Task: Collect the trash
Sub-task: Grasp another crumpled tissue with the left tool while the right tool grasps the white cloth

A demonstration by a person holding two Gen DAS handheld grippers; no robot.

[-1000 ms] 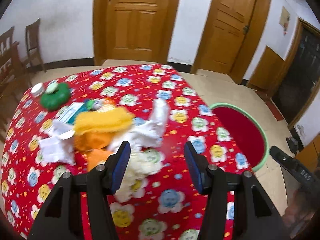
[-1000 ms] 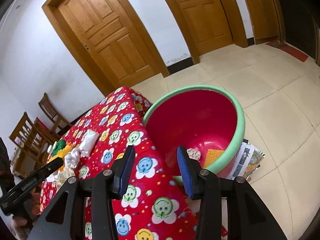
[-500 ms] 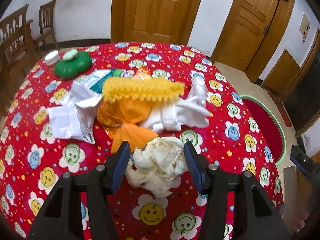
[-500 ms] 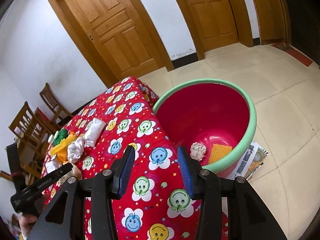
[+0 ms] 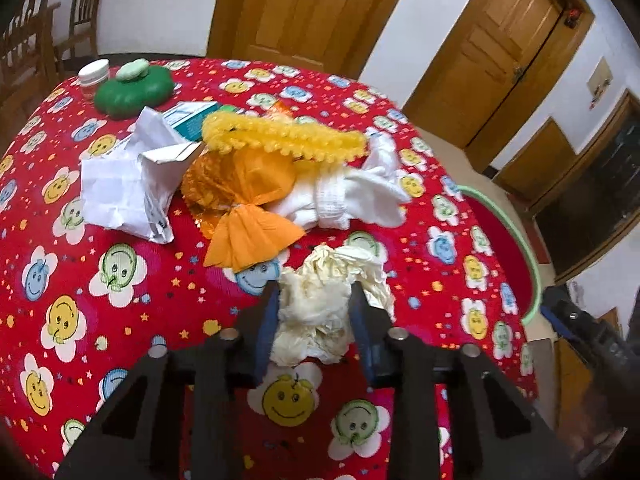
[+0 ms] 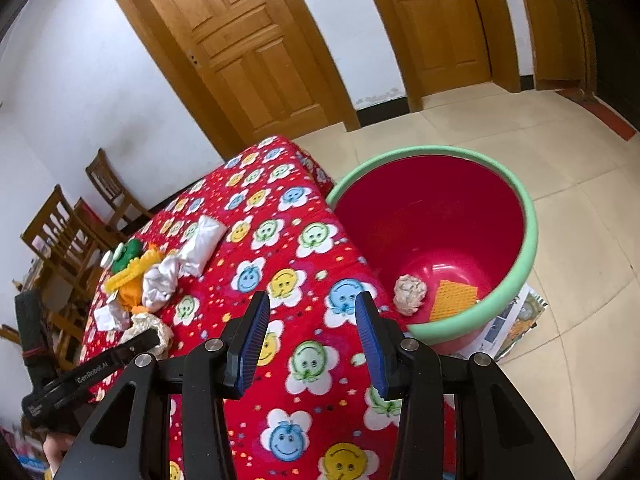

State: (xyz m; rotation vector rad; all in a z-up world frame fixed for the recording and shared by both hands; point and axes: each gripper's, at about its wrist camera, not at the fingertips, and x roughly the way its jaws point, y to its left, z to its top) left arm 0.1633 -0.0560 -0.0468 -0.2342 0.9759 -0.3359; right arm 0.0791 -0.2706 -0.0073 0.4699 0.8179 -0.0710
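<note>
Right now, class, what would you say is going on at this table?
A person with a gripper in each hand is clearing trash off the red smiley tablecloth. The left gripper has just been closing its jaws, and its pads now press on a crumpled cream wad. The right gripper is open and empty, near the red bin on the floor, which already holds a paper ball and an orange piece. More litter waits on the table.

A red tablecloth (image 5: 132, 280) printed with smiley flowers covers the table. At its far left sit a green pumpkin-shaped container (image 5: 134, 92) and a small white-lidded jar (image 5: 93, 76). Wooden chairs (image 6: 60, 236) stand left; wooden doors (image 5: 316, 8) line the far wall.
</note>
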